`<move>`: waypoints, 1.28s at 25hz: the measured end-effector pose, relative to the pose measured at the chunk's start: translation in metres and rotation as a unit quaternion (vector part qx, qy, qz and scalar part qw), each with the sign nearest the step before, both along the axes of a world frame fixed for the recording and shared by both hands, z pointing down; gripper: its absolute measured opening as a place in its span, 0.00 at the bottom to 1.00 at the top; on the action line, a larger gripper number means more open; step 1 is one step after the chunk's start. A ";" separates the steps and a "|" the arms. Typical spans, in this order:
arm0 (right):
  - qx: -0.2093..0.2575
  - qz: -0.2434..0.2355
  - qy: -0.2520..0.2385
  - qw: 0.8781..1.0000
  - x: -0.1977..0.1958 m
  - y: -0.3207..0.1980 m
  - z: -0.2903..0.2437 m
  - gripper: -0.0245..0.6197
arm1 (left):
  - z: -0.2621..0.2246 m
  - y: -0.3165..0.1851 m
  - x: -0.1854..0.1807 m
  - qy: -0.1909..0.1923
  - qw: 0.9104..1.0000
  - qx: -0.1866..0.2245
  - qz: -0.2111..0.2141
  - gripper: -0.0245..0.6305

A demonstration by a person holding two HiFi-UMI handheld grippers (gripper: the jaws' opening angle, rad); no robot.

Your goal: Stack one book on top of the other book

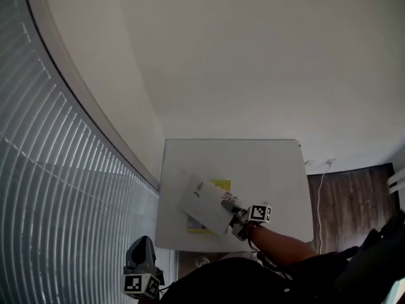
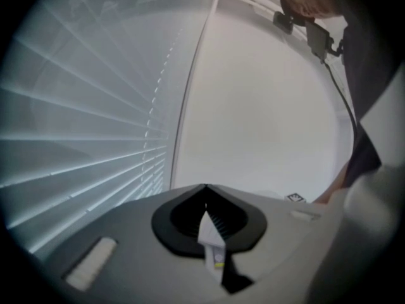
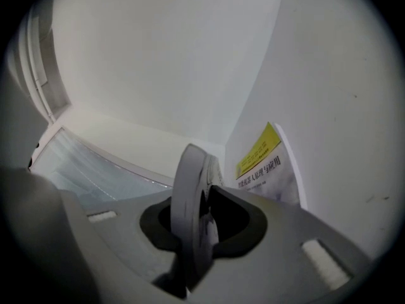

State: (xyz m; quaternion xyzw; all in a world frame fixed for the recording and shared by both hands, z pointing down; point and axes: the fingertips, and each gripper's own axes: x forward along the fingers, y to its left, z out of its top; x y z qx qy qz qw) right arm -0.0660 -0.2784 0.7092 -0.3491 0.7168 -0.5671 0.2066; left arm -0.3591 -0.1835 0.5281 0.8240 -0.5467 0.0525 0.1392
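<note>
A yellow-covered book (image 1: 221, 184) lies flat on the white table (image 1: 272, 170), near its front left. Over it hangs a pale grey-white book (image 1: 205, 209), tilted and covering most of the yellow one. My right gripper (image 1: 235, 218) is shut on this book's near edge. In the right gripper view the held book (image 3: 188, 201) stands edge-on between the jaws of the right gripper (image 3: 197, 230), with the yellow book (image 3: 261, 159) beyond it. My left gripper (image 1: 140, 253) hangs off the table's front left corner, jaws together. In its own view the left gripper (image 2: 207, 228) shows only a thin white sliver in the gap.
Window blinds (image 1: 63, 189) run along the left side, close to the table's left edge. Wooden floor (image 1: 354, 195) with a white cable (image 1: 321, 192) lies to the right of the table. A person's forearm (image 1: 281, 244) reaches in from below.
</note>
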 end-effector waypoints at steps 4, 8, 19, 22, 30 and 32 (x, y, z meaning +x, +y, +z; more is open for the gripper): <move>-0.028 0.005 0.030 0.999 0.011 0.013 0.028 0.13 | 0.017 0.010 0.008 0.005 1.000 -0.007 0.001 0.05; -0.035 0.015 0.033 0.999 0.012 0.016 -0.015 0.13 | -0.044 0.010 0.003 -0.007 1.000 -0.002 0.000 0.05; -0.052 0.036 0.102 0.993 0.023 0.025 -0.011 0.12 | -0.051 0.028 -0.011 -0.018 1.000 0.007 -0.006 0.05; -0.070 0.043 0.133 0.988 0.023 0.029 -0.004 0.12 | -0.052 0.031 -0.016 -0.017 1.000 0.011 -0.010 0.05; -0.090 0.040 0.176 0.980 0.022 0.042 -0.005 0.16 | -0.061 0.037 -0.021 -0.017 1.000 0.002 -0.007 0.05; -0.092 0.040 0.178 0.979 0.021 0.044 -0.006 0.18 | -0.065 0.038 -0.021 -0.018 1.000 0.000 -0.005 0.05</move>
